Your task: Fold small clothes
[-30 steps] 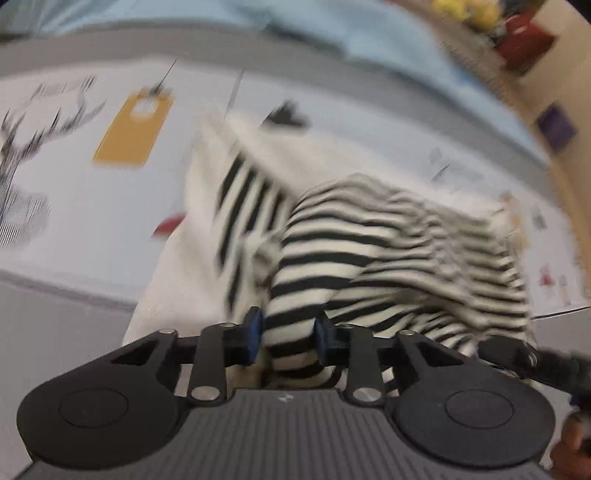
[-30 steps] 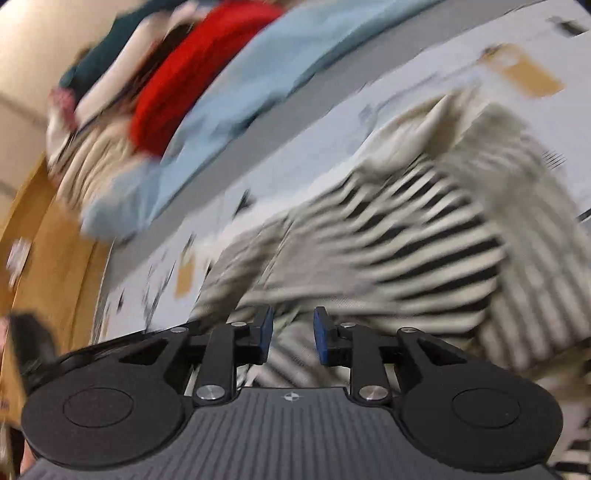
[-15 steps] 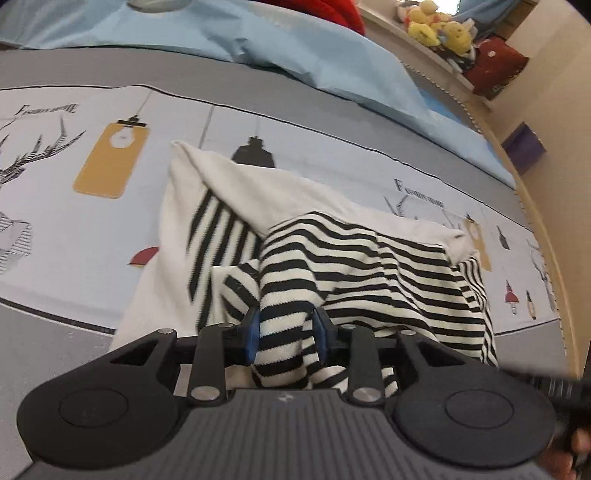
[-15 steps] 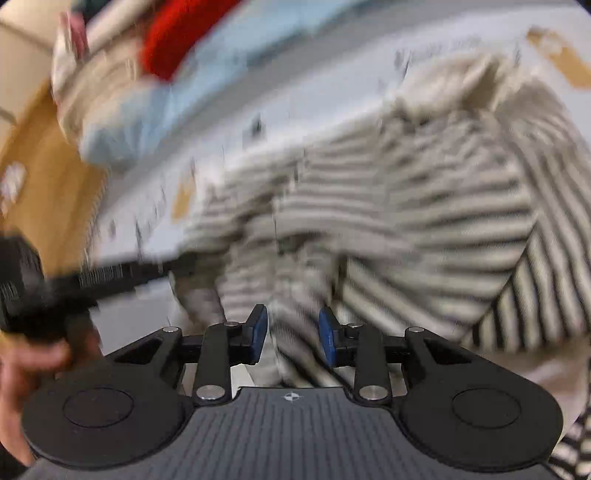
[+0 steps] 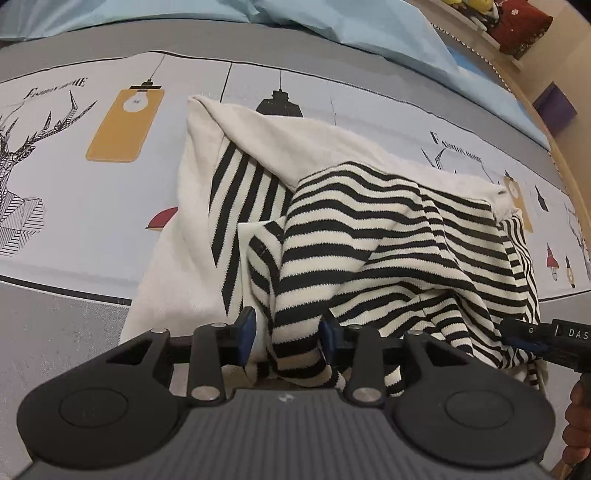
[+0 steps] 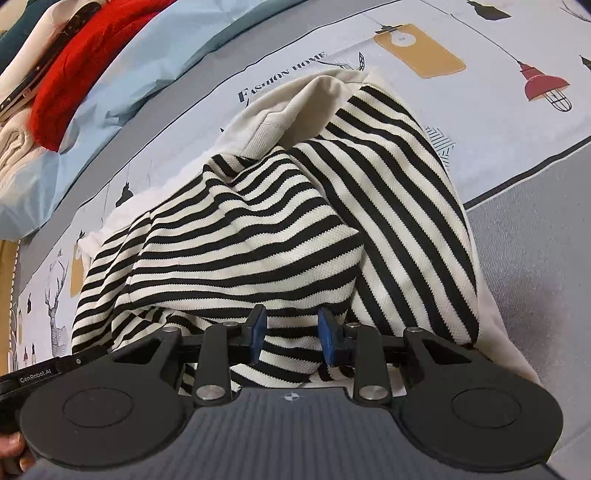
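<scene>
**Fold in progress: near hem brought up, left jaws letting go**

The striped garment (image 5: 369, 236) lies on the printed bedspread (image 5: 74, 177), its cream inner side exposed toward 11 o'clock and a striped layer folded over the middle. In the right wrist view it fills the centre, with the ribbed cream edge at 12 o'clock.

The left gripper (image 5: 286, 338) holds a bunched striped fold between its jaws; the jaws are opening, the left pad already clear of the cloth. The right gripper (image 6: 290, 334) stands with jaws part-spread over striped cloth; whether the pads pinch it cannot be told.

Judged step: release after a fold of the near edge. The next move calls for full release, withdrawal without dragging the layer, then a fresh grip on an outer edge.

The blue pillow (image 5: 332, 18) lies at 12 o'clock, well apart.
</scene>
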Demonstrator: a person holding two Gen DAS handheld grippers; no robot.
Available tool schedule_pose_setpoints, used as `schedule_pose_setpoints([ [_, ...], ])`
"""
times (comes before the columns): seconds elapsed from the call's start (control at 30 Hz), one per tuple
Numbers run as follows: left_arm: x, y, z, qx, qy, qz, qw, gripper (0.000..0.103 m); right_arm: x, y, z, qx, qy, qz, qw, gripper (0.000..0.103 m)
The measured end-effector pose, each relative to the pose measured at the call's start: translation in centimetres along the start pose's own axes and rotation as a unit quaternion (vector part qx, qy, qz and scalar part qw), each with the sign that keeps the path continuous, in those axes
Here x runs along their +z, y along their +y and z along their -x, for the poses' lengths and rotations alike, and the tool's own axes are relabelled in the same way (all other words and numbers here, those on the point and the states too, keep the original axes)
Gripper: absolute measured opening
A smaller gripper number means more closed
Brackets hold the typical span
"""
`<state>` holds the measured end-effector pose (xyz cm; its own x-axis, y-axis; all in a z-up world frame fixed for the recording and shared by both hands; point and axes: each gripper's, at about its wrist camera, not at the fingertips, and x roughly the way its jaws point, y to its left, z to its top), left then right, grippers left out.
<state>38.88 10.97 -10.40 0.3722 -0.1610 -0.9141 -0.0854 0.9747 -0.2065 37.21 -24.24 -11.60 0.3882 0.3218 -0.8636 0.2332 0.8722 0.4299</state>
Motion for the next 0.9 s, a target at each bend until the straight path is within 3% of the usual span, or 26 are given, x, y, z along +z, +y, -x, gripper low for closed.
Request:
schedule_pose_setpoints([
  [0.37,0.1,-0.1,1.0,0.0,-0.006,-0.001,1.0,0.042,0.1,0.8,-0.2,0.002,0.006,0.001,1.0,0.032],
  [0.53,0.1,0.2,3.4,0.003,-0.041,0.01,0.9991,0.043,-0.3,1.7,0.8,-0.007,-0.008,0.019,1.0,0.032],
  [0.63,-0.7,0.2,6.2,0.012,-0.098,0.01,0.9951,0.043,-0.8,2.7,2.8,-0.008,-0.039,0.041,0.998,0.032],
  [0.73,-2.8,0.1,9.9,0.037,-0.161,-0.012,0.9861,0.043,-1.5,3.5,6.7,0.012,-0.106,0.065,0.992,0.032],
  [0.83,-5.1,0.8,13.2,0.042,-0.186,-0.027,0.9814,0.043,-3.2,3.5,11.2,0.026,-0.176,0.095,0.979,0.032],
  [0.9,-7.2,1.4,15.5,0.041,-0.194,-0.048,0.979,0.042,-4.5,3.0,13.7,0.027,-0.197,0.113,0.973,0.032],
])
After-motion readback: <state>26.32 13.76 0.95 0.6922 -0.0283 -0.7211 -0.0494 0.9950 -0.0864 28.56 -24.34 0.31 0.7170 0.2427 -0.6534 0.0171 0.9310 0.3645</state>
